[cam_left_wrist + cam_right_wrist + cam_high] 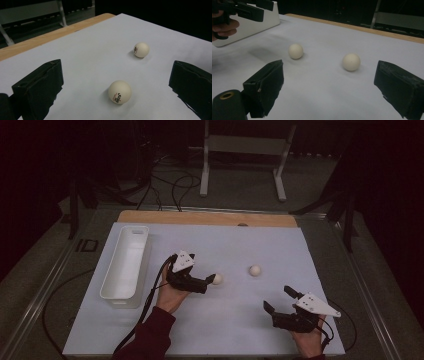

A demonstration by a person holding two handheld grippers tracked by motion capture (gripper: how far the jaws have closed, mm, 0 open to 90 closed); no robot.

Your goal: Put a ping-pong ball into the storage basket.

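**Two table-tennis balls on white worktop, both grippers spread**

Right gripper point(279, 300): held in the person's right hand near the near right corner of the worktop point(235, 330). Jaws stand wide apart, nothing between them. In the right gripper view they frame both balls from a distance, touching neither.

Left gripper point(212, 279): held in the left hand at the middle of the worktop, slightly toward its left. Jaws are spread; in the left gripper view they stand either side of the nearer ball without touching it.

Nearer ball point(119, 91): white table-tennis ball with small printed marking, resting on the worktop. In the high view it lies just at the left gripper's jaw tips, near the worktop's centre.

Farther ball point(141, 49): same kind, printed marking on its side, resting on the worktop apart from the first, toward the right edge and slightly nearer the far edge.

Bin point(125, 265): long white plastic bin, open top, lying lengthwise along the left edge.

Wooden board point(205, 218): a strip showing beyond the far edge of the white surface.
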